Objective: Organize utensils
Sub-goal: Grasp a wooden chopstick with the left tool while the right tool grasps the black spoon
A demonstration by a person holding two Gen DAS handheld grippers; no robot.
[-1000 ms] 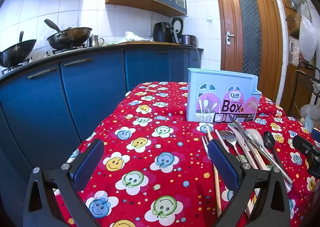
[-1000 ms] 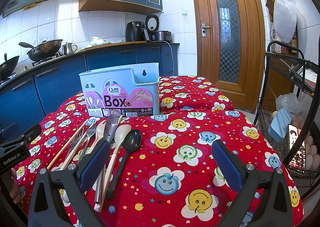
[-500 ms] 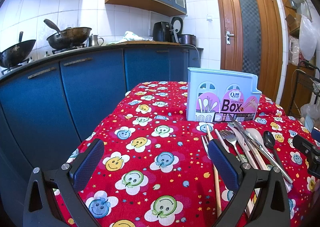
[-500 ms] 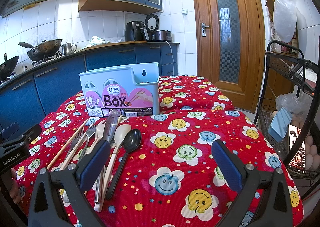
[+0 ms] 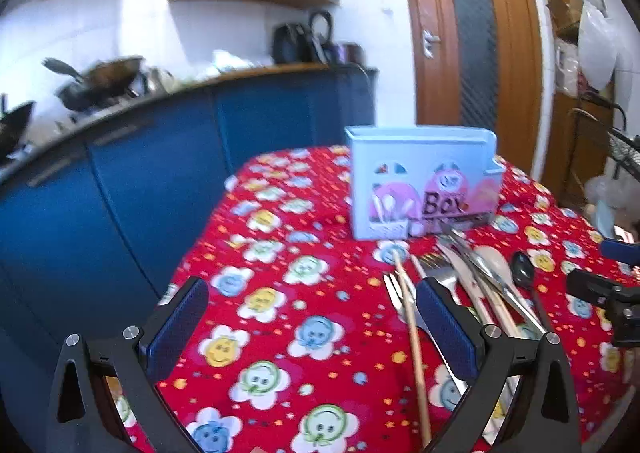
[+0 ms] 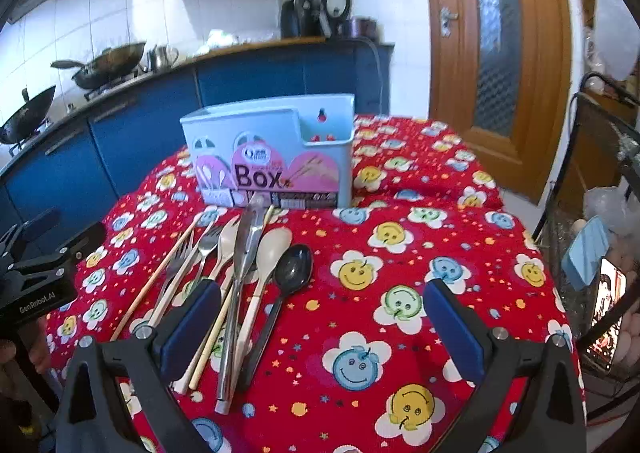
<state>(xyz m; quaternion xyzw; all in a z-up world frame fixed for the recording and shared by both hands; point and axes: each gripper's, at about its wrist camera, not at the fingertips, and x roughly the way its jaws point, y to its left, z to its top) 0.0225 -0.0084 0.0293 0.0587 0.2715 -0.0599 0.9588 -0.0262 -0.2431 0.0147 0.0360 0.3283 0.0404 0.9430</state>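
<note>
- Right now, through my left wrist camera, my left gripper (image 5: 312, 327) hangs released over the red tablecloth (image 5: 280, 293), its jaws spread wide with nothing between them.
- From this view the utensils (image 5: 472, 285) lie to the right of my left gripper, fanned on the cloth; a wooden chopstick (image 5: 412, 333) runs just inside my right-hand pad (image 5: 446, 329), its long axis going near to far.
- Farther off stands the pale blue utensil box (image 5: 424, 181), just beyond the far tips of the pile. This view is blurred, so I cannot sort the pieces finely.
- Through my right wrist camera, my right gripper (image 6: 320, 327) is also released and empty, jaws wide.
- Here the utensils (image 6: 240, 265) sit left of centre, and my left-hand pad (image 6: 192, 327) overlaps their handles; the black spoon (image 6: 290, 273) lies nearest my open gap, bowl far, handle near.
- The utensil box (image 6: 272, 153) stands upright beyond them, touching or nearly touching the far tips.
- I judge my right gripper is the nearer one to the spoon, and a grasp across its handle suits the near-to-far lie.
</note>
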